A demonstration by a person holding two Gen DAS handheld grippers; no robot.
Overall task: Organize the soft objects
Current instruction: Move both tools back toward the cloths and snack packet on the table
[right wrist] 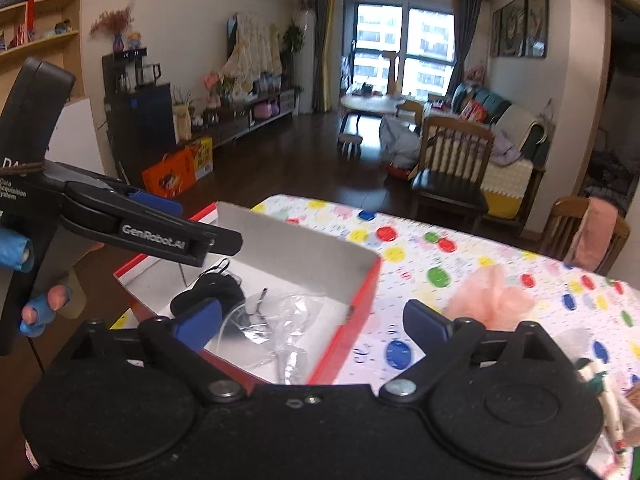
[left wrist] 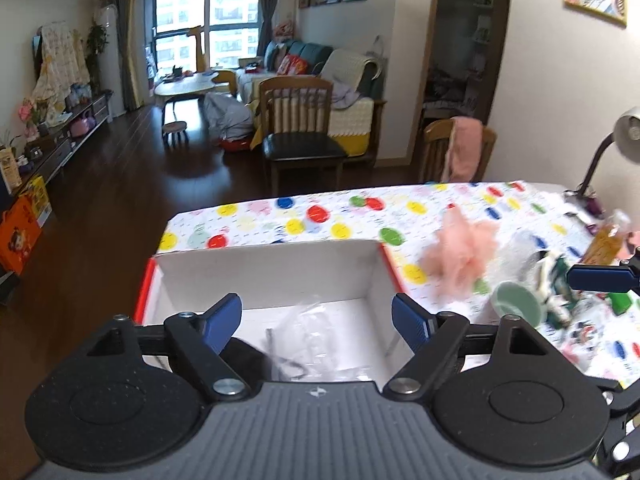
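A white cardboard box with red outer sides (left wrist: pixel 264 276) (right wrist: pixel 304 240) stands on the dotted tablecloth. Inside lie a crumpled clear plastic bag (left wrist: pixel 316 344) (right wrist: pixel 280 320) and a black soft item (right wrist: pixel 212 288). My left gripper (left wrist: pixel 318 320) is open and empty above the box. My right gripper (right wrist: pixel 312 320) is open and empty over the box's right wall. A pink fluffy piece (left wrist: pixel 460 252) (right wrist: pixel 496 300) lies on the cloth right of the box. A green-and-white fabric item (left wrist: pixel 552 284) (right wrist: pixel 604 384) lies further right.
A pale green cup (left wrist: pixel 516 302) and a bottle of yellow liquid (left wrist: pixel 608 240) stand to the right, with a desk lamp (left wrist: pixel 624 136) behind. Wooden chairs (left wrist: pixel 300 128) stand past the table's far edge. The left gripper's body (right wrist: pixel 132 224) shows in the right wrist view.
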